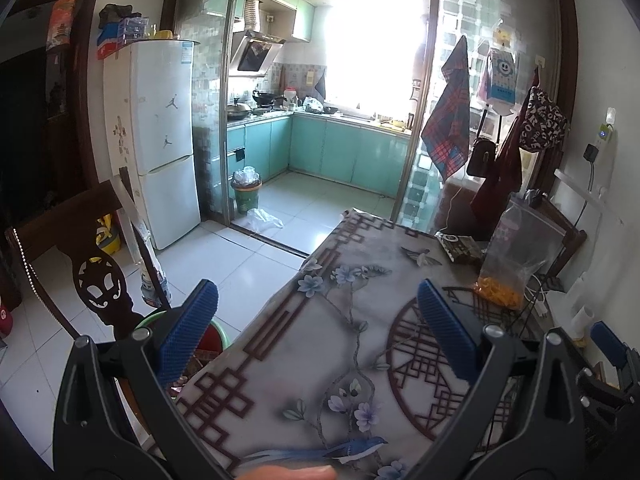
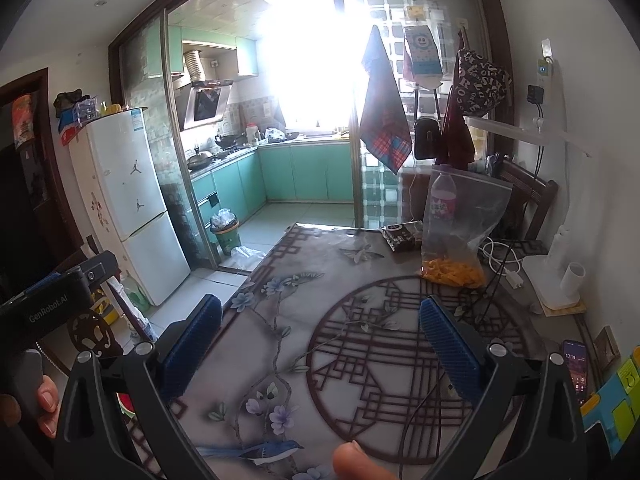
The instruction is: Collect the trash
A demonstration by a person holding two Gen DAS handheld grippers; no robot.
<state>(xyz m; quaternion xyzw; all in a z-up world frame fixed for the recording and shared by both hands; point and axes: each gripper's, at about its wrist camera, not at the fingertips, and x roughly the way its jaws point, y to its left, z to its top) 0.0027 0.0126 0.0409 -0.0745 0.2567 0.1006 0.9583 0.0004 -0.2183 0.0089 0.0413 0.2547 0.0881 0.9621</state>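
Hovering above a table (image 1: 352, 344) covered in a grey cloth printed with flowers, blue birds and dark lattice, both grippers have their blue-padded jaws spread wide with nothing between them. The left gripper (image 1: 318, 332) hangs over the table's left edge; its view alone shows a red and green bin (image 1: 212, 334) on the floor below that edge, beside a carved dark chair (image 1: 96, 280). The right gripper (image 2: 320, 340) sits over the round lattice design. Trash lies at the far right of the table: a dark crumpled wrapper (image 2: 402, 235) and, just beside it, a clear zip bag (image 2: 460, 224) with orange snacks at its bottom and a plastic bottle inside bearing a pink label, its writing too small to read. Only the right view shows a phone (image 2: 576, 368) reading 17:19, a white appliance (image 2: 556, 276), and the left gripper's body printed "GenRobot.AI". A white fridge (image 1: 164, 136) carries two jumping-figure stickers. Beyond, a green waste bin (image 1: 247, 196) stands in the teal kitchen doorway.
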